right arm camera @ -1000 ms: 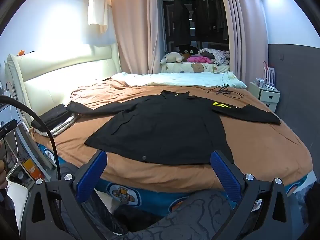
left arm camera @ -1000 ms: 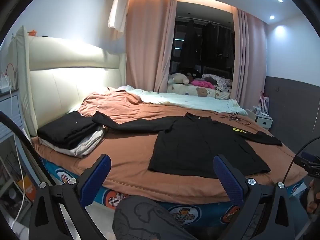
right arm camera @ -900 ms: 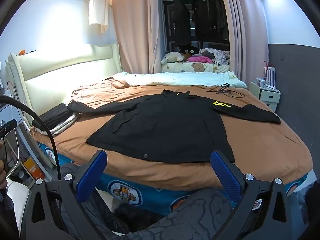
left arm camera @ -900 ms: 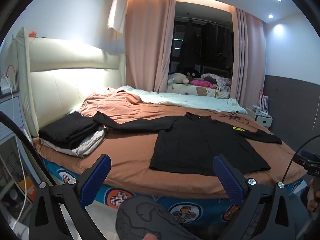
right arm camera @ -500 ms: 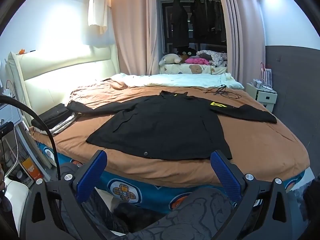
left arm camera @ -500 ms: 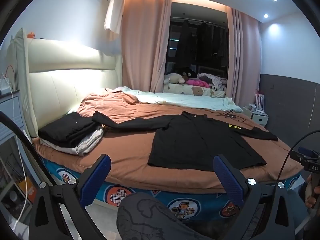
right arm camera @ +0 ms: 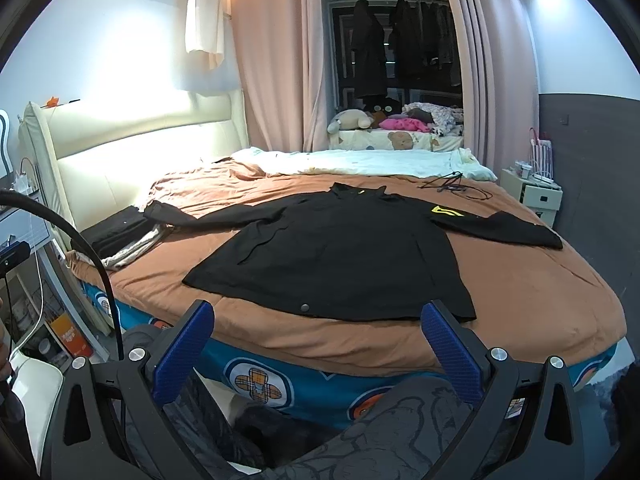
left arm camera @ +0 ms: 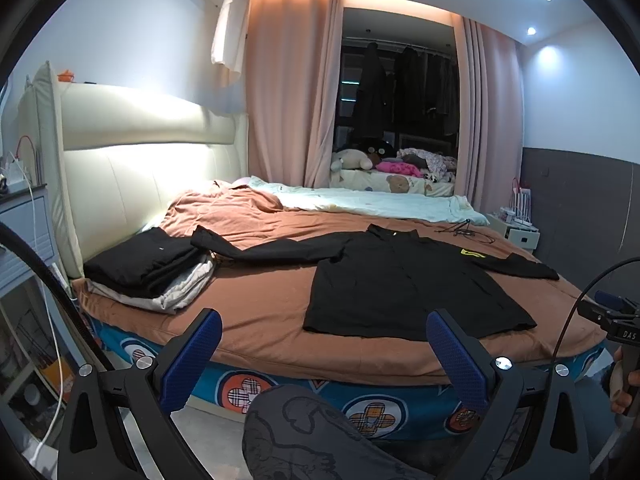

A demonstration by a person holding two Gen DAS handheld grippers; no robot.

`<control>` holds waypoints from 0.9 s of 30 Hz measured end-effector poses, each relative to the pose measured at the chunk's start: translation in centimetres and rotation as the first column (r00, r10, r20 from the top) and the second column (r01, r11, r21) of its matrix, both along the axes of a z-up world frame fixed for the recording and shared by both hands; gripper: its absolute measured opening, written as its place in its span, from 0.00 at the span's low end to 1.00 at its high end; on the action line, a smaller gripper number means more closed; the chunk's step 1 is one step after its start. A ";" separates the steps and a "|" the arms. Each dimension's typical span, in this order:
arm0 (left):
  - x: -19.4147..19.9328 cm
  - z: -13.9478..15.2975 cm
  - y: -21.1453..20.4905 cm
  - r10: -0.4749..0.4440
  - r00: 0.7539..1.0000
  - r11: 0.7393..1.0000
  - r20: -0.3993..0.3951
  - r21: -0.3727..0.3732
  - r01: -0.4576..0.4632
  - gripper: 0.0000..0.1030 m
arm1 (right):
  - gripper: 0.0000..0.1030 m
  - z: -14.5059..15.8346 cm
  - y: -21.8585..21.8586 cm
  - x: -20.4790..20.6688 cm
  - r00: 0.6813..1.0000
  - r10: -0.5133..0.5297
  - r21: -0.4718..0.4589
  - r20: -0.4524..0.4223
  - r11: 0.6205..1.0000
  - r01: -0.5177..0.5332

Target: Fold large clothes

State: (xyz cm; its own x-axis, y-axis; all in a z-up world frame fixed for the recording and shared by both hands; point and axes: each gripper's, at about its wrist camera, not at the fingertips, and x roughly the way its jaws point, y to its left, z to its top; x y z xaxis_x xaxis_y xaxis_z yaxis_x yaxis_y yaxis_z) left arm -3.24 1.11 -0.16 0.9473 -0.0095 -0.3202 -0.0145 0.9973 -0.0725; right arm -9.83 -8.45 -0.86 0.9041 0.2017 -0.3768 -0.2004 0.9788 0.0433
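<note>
Honestly, very little writing could be read: the letters "DAS" showed in white on the body of your right gripper (left arm camera: 612, 312) where it poked into the left wrist view, and a yellow mark (right arm camera: 445, 211) sat on the shoulder of the black shirt (right arm camera: 336, 256), too small to make out as words. The patterned side of the bed (right arm camera: 520, 280) carried round plaid-cross emblems with no legible text. You held your left gripper (left arm camera: 324, 356) with its blue fingers (left arm camera: 192, 356) spread wide and nothing between them, and your right gripper was likewise wide and empty in its own view. The black shirt lay flat and face-up on the brown bedspread, collar toward the far side, both sleeves stretched out to either side, hem near the bed's near edge; one sleeve tip reached beside a folded stack of clothes (left arm camera: 148, 268) by the headboard. Your patterned trouser knee (left arm camera: 312, 436) sat below the left gripper. Compared with a second before, the shirt had not moved and both grippers had kept the same wide spread; only the views had shifted a little, as if you had drawn back slightly, showing more of the bed's blue side panel.
</note>
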 end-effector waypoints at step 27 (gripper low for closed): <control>0.0 -0.2 0.0 0.003 1.000 1.000 -0.008 0.004 -0.003 1.00 | 1.00 0.2 0.1 -0.1 1.000 -0.002 0.005 -0.004 1.000 0.002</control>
State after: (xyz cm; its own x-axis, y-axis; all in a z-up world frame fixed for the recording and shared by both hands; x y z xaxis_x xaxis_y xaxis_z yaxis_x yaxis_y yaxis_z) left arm -3.28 1.15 -0.34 0.9448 -0.0052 -0.3277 -0.0183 0.9975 -0.0685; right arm -9.93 -8.35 -0.63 0.9029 0.2015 -0.3796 -0.1979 0.9790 0.0490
